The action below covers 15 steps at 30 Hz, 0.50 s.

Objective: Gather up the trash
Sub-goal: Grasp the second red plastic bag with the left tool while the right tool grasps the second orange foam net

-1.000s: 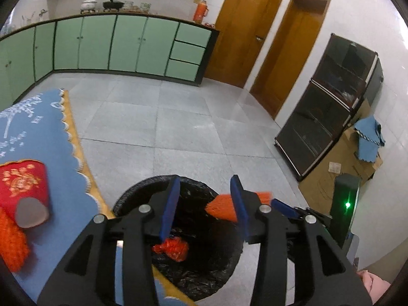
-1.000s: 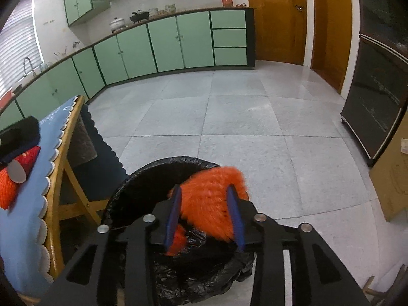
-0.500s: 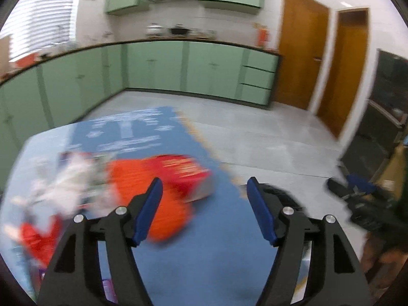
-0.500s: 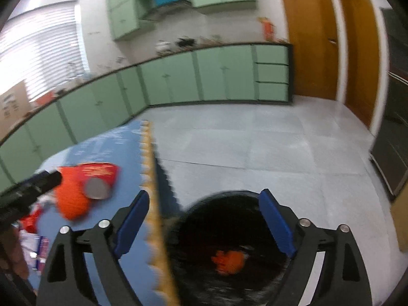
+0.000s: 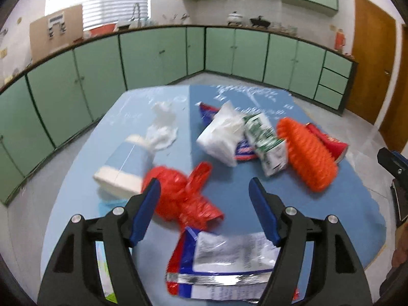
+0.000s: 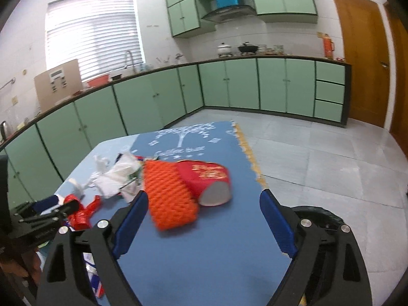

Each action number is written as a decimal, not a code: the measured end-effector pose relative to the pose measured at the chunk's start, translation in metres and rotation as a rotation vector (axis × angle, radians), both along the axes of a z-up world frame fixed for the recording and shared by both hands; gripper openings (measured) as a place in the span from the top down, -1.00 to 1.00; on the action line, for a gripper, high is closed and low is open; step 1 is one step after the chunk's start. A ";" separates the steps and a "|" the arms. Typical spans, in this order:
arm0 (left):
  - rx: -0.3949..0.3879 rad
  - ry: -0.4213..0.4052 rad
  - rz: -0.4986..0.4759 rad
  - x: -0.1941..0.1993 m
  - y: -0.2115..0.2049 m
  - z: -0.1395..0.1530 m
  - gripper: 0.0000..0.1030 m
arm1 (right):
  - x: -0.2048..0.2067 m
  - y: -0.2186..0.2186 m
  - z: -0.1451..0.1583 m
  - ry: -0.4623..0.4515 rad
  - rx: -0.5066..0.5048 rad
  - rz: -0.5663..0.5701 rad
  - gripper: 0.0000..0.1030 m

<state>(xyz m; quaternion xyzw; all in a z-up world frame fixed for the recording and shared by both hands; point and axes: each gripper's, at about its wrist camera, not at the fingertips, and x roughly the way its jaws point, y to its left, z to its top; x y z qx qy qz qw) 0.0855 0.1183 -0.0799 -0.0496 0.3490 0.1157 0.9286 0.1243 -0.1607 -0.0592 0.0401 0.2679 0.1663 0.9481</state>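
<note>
Between the left tongs, whose blue pads stand apart and empty: a crumpled red plastic bag, lying on the blue tabletop close by the left pad; contact cannot be told through the blur.

Just under and nearer than the left tongs: a flattened foil snack wrapper, red, blue and silver, print unreadable, its near edge hidden by the tong arms.

Ahead and left of the left tongs: a pale blue and white tissue pack, with crumpled white tissue beyond it.

Ahead of the left tongs, in one overlapping heap: a white plastic bag, a red and blue wrapper mostly buried beneath it, and a green and white carton; edges smeared.

Ahead and right of the left tongs: an orange foam net sleeve, with a red paper cup half hidden behind it.

Between the right tongs, pads wide apart and holding nothing: the same orange foam net sleeve beside the left pad, touching the red paper cup, which lies on its side with its mouth towards the camera.

Right of and below the right tongs: a bin lined with a black bag, on the floor off the tabletop edge, largely hidden by the tong arm; its contents cannot be seen.
</note>
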 end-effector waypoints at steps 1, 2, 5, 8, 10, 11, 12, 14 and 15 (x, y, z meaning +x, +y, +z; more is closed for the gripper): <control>0.001 0.006 0.005 0.001 0.001 -0.001 -0.35 | 0.001 0.007 0.001 0.001 -0.009 0.009 -0.69; 0.002 0.017 0.014 0.003 0.003 -0.004 -0.35 | 0.001 0.011 0.001 0.000 -0.015 0.014 -0.69; -0.025 0.040 0.020 0.003 0.010 -0.013 -0.35 | -0.001 0.022 -0.002 -0.006 -0.044 0.028 -0.68; -0.035 0.050 0.025 0.007 0.011 -0.018 -0.35 | 0.003 0.026 -0.006 0.006 -0.052 0.027 -0.67; -0.035 0.055 0.030 0.010 0.012 -0.021 -0.35 | 0.005 0.026 -0.008 0.014 -0.051 0.026 -0.66; -0.035 0.057 0.033 0.012 0.013 -0.022 -0.35 | 0.006 0.027 -0.010 0.016 -0.051 0.027 -0.66; -0.032 0.060 0.036 0.014 0.013 -0.023 -0.35 | 0.006 0.027 -0.011 0.017 -0.052 0.028 -0.66; -0.031 0.061 0.039 0.018 0.013 -0.023 -0.35 | 0.008 0.029 -0.013 0.021 -0.055 0.031 -0.65; -0.029 0.061 0.043 0.018 0.012 -0.023 -0.31 | 0.009 0.029 -0.015 0.023 -0.055 0.032 -0.64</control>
